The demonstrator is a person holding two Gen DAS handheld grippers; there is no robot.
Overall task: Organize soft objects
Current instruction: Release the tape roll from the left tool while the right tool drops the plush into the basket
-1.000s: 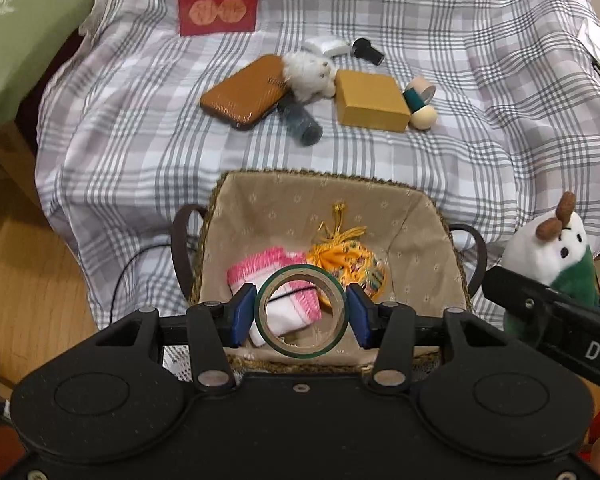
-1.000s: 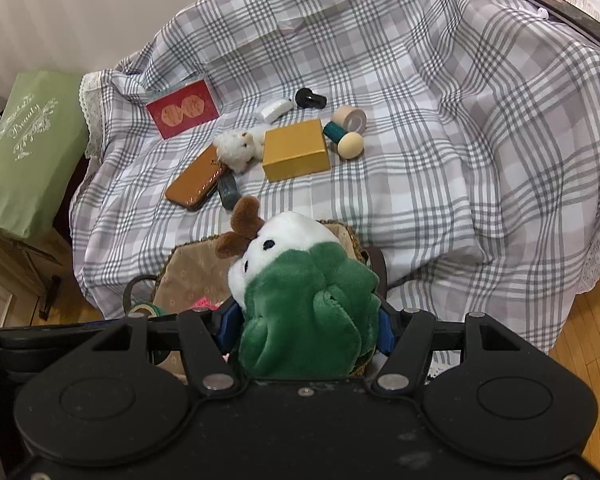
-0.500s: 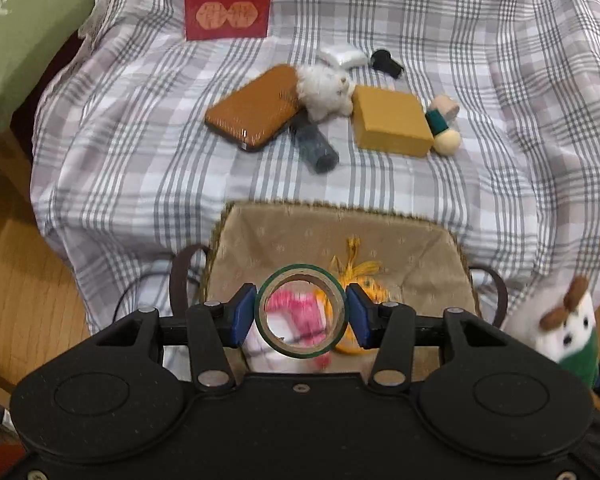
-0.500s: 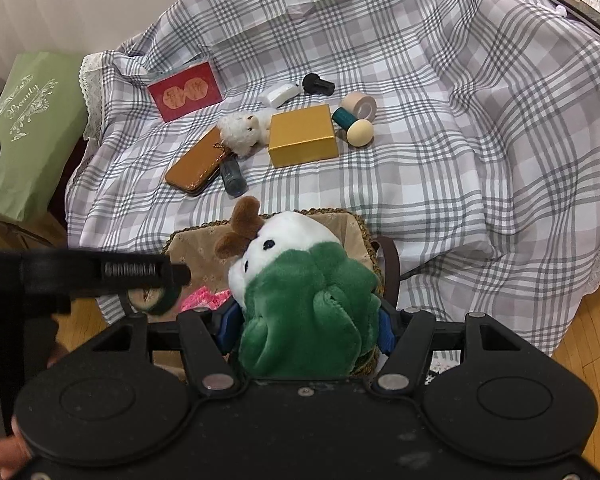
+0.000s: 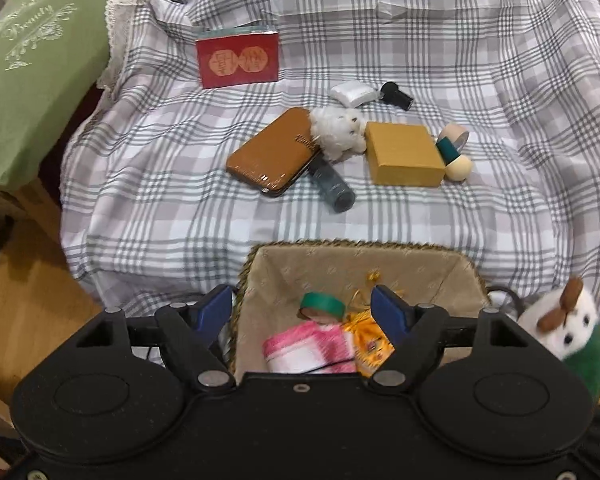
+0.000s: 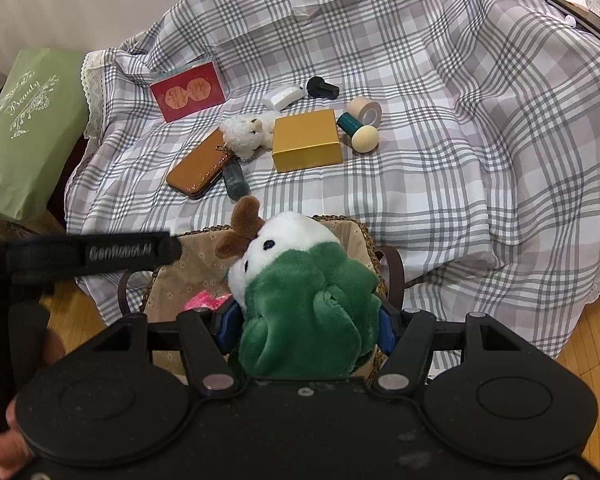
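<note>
With the left hand-held gripper [image 5: 302,312] spread empty above the basket [image 5: 364,246], the right hand-held gripper [image 6: 304,326], clamped on the green plush [image 6: 306,312], should lower directly ahead over the lining before letting go.

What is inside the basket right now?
In the basket: a green tape roll, a pink-white cloth, an orange tasselled item. The left gripper covers its near end.

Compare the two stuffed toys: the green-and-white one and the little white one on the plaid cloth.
The green-and-white toy is clamped in the right tool over the basket; the little white toy lies free on the cloth. The first looks bigger and has brown antlers; the second is all white. Both are plush.
</note>
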